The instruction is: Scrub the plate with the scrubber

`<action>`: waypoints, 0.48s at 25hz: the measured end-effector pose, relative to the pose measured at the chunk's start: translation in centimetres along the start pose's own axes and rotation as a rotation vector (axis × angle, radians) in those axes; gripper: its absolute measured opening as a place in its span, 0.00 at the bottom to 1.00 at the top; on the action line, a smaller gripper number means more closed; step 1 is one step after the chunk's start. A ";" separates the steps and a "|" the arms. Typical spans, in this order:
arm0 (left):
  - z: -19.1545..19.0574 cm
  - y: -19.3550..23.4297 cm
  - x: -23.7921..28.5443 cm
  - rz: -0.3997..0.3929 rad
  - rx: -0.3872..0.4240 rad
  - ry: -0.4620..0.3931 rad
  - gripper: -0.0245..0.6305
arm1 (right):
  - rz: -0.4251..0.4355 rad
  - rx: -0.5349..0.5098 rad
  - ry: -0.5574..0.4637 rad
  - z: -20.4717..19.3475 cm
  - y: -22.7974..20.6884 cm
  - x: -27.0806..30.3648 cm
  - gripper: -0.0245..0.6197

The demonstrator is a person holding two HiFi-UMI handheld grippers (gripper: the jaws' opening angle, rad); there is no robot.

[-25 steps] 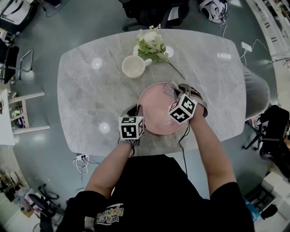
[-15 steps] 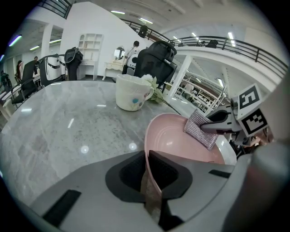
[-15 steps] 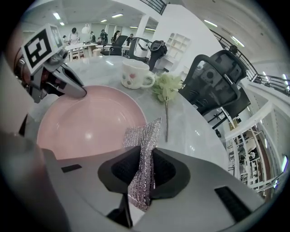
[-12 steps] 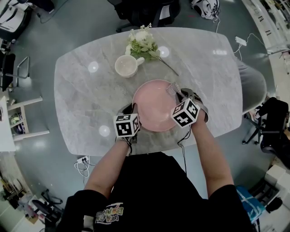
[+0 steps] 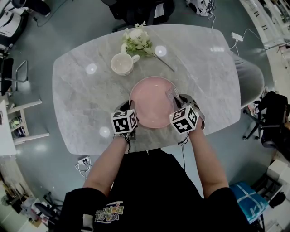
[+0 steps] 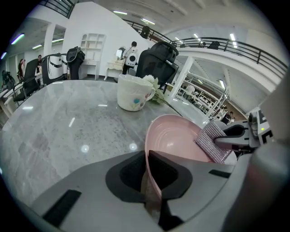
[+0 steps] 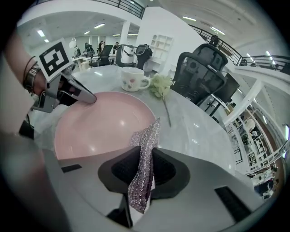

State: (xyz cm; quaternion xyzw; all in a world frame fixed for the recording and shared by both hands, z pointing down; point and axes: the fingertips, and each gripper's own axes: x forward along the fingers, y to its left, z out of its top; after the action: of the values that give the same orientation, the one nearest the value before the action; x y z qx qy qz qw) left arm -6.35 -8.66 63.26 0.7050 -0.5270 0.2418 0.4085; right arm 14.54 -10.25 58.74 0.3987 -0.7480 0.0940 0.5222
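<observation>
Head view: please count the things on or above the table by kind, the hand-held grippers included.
Pink plate: 1
Scrubber: 1
Mug: 1
Flower bunch: 1
Hand-held gripper: 2 (left hand-held gripper, right hand-held gripper)
Total: 6

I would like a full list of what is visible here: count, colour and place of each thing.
table: one, grey marble, under everything.
plate: one, pink, near table edge, between the tools.
scrubber: one, silvery, over the plate's right rim.
cup: one, white, beyond the plate.
flowers: one bunch, white and green, beside the cup.
office chairs: several, black, on the floor around the table.
left tool: one, grey, shut on the plate's left rim.
right tool: one, grey, shut on the scrubber.
</observation>
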 end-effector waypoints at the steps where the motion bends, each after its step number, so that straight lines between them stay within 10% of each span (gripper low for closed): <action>1: 0.0 0.0 0.0 0.001 -0.001 0.000 0.09 | 0.003 0.012 -0.005 -0.1 0.3 -0.2 0.16; 12: -0.1 0.0 -0.3 -0.001 -0.032 -0.009 0.09 | 0.072 0.120 -0.063 0.0 5.0 -2.2 0.16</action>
State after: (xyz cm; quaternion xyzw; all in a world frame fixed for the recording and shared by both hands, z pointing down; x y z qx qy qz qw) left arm -6.47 -8.46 63.08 0.6996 -0.5322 0.2300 0.4175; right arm 11.41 -5.82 58.22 0.4050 -0.7710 0.1449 0.4697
